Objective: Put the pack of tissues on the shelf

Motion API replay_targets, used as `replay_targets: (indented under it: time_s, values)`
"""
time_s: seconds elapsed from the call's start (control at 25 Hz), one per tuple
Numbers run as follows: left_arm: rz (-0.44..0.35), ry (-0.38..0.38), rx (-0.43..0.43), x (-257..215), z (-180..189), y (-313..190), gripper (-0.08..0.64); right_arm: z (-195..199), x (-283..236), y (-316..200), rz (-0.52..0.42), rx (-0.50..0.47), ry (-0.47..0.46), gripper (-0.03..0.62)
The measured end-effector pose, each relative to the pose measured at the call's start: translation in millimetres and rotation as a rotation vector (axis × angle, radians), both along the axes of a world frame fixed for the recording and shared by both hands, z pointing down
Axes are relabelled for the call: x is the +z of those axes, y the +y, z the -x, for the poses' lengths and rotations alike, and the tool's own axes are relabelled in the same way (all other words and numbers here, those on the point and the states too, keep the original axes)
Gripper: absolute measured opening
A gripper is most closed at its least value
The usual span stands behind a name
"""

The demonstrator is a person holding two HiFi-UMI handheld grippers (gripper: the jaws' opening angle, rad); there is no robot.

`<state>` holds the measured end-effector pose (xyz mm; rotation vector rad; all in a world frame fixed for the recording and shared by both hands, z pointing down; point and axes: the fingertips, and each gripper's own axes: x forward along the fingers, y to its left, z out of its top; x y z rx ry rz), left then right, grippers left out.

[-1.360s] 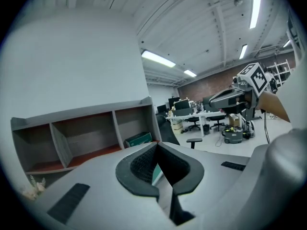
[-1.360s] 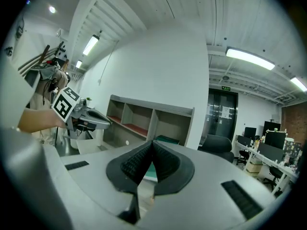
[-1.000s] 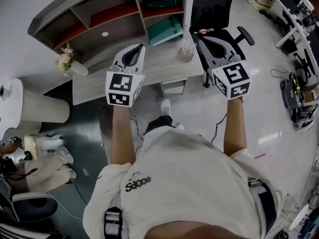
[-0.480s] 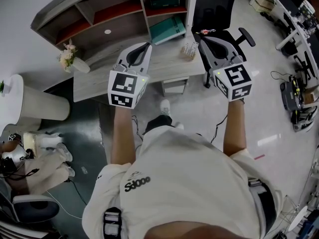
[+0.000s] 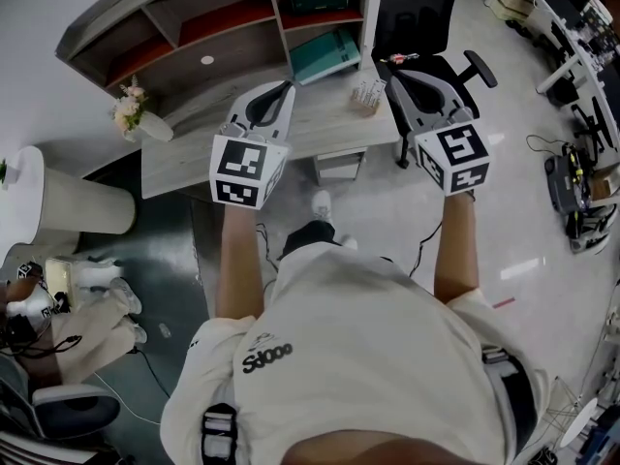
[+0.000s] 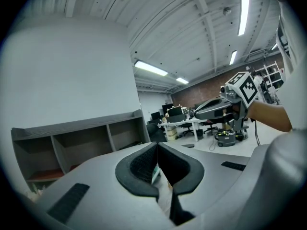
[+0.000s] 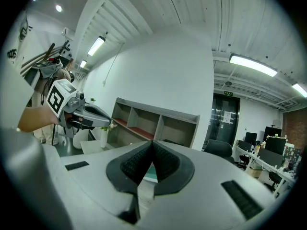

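Observation:
A teal pack (image 5: 325, 54), which looks like the tissues, lies in the lower right compartment of the grey shelf (image 5: 165, 22) that stands on the desk (image 5: 189, 168). My left gripper (image 5: 289, 86) hovers over the desk just left of the pack, shut and empty. My right gripper (image 5: 390, 74) hangs past the desk's right end, near the chair, also shut and empty. In the left gripper view the left gripper (image 6: 157, 144) shows its pads pressed together, with a sliver of teal beyond them. The right gripper (image 7: 152, 142) looks the same in its own view.
A dark box (image 5: 312, 1) fills the compartment above the pack. A small holder (image 5: 365, 95) stands at the desk's right end, a flower vase (image 5: 131, 116) at its left. A black office chair (image 5: 426, 13) is right of the desk. A seated person (image 5: 87, 323) is at the lower left.
Both grippers have drifted slightly forward and to the right toward the shelf. Their jaws have stayed shut.

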<state>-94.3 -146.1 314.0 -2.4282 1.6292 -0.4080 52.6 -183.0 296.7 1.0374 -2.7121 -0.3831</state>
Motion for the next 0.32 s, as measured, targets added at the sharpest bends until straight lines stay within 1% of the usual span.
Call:
replay_targets:
  time_s: [0.12,0.32]
  values:
    - [0.007,-0.017,0.000,4.5,1.1,-5.6,0.020,-0.1,3.9,-5.7,0.009,-0.001,-0.002,0.005]
    - [0.018,-0.002,-0.005,9.9,3.6,-19.5,0.020,0.5,6.9,-21.5,0.014,0.002,0.007,0.005]
